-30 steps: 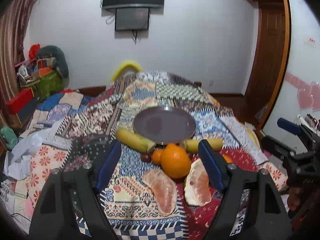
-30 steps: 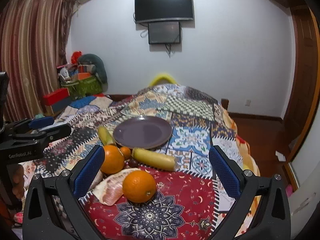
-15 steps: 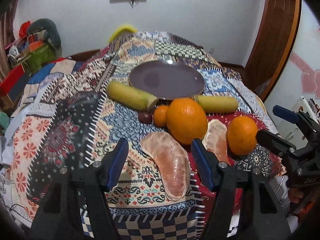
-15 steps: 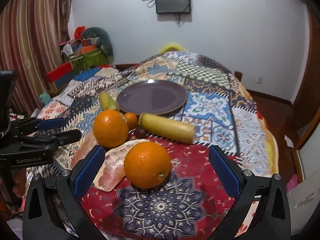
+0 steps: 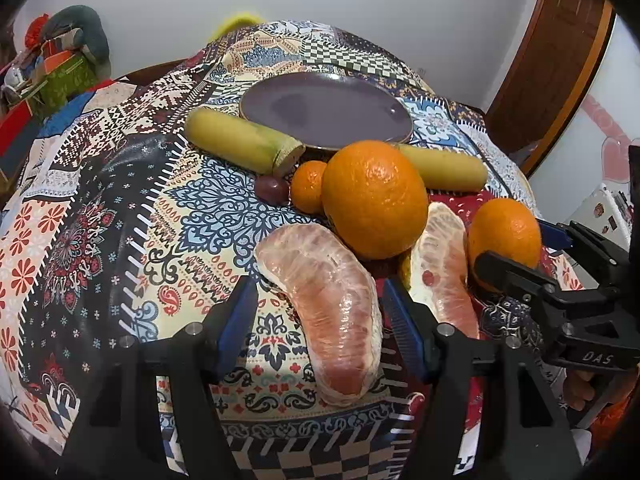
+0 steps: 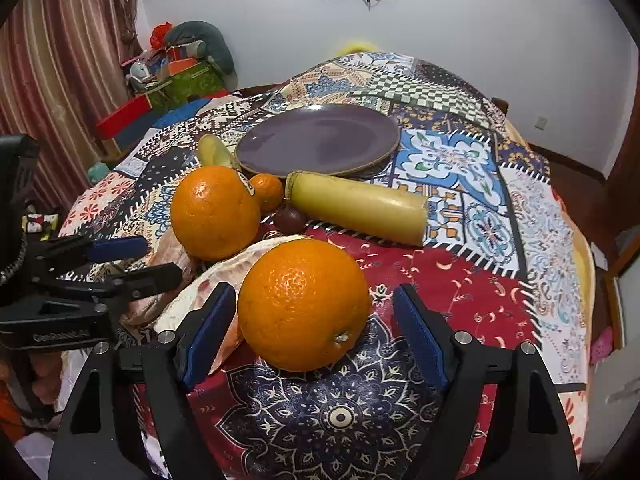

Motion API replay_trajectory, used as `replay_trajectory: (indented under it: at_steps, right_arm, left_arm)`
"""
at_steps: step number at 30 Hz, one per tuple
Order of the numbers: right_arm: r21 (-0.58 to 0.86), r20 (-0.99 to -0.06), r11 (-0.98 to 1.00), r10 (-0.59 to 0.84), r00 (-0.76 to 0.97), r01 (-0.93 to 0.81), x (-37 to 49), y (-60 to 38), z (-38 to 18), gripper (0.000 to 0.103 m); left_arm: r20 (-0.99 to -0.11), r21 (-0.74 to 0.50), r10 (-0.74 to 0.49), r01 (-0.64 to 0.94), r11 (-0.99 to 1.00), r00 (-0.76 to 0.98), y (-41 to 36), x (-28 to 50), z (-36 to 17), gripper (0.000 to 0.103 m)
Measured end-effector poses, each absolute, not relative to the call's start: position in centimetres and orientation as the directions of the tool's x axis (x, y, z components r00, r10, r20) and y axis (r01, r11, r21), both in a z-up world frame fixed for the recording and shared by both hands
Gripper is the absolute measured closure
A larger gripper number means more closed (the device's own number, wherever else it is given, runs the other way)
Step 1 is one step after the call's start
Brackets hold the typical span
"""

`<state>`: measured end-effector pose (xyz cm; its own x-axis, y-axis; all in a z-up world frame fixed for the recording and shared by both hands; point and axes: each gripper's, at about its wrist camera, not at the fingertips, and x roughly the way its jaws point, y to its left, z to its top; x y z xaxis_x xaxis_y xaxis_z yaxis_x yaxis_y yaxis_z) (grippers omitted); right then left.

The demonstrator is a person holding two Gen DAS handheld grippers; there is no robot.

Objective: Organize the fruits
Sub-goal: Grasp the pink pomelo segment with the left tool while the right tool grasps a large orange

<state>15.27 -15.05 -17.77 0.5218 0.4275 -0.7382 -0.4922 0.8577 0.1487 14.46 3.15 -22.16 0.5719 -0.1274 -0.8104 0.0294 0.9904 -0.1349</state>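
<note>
Two large oranges (image 5: 374,199) (image 6: 303,304), two pomelo segments (image 5: 332,312) (image 5: 446,268), perhaps two bananas (image 5: 240,146) (image 6: 356,208), one plate (image 5: 326,110)

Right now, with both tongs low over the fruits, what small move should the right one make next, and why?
Probably keep closing the right tongs on the near orange. The fruit sits between the closing blue pads with a gap on each side, so nothing grips it yet, and the purple plate behind is bare.

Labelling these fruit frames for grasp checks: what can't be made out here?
- Second pomelo segment, right wrist view: mostly hidden behind the near orange and the blue pad.
- Small dark fruit, both views: too small to identify.
- Right gripper: jaws closing round the near orange; pad contact not shown.
</note>
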Motion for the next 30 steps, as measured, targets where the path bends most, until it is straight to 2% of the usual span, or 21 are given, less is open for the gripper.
replay_trajectory:
  at_steps: [4,8,16,21,30]
  right_arm:
    - [0.152,-0.745,0.857,0.427,0.513,-0.492,15.5,-15.0,-18.0,0.031]
    - [0.191,-0.76,0.847,0.448,0.471,-0.497,15.9,-14.8,-18.7,0.043]
    - [0.204,-0.757,0.846,0.455,0.468,-0.492,15.8,-15.0,-18.5,0.043]
    - [0.203,-0.756,0.85,0.451,0.475,-0.486,15.6,-15.2,-18.3,0.044]
    - [0.205,-0.749,0.853,0.452,0.485,-0.48,15.5,-15.5,-17.8,0.044]
  left_arm:
    - [-0.814,-0.118,-0.11,0.023,0.993,0.57,2.8,15.0,-22.5,0.038]
    - [-0.806,-0.119,-0.111,0.025,0.993,0.581,2.8,15.2,-22.7,0.04]
    - [-0.802,-0.134,-0.128,0.032,0.99,0.583,3.2,15.3,-22.8,0.044]
    - [-0.806,-0.143,-0.131,0.025,0.989,0.577,4.0,14.9,-22.6,0.056]
    - [-0.808,-0.134,-0.105,-0.008,0.991,0.58,4.9,13.7,-21.9,0.058]
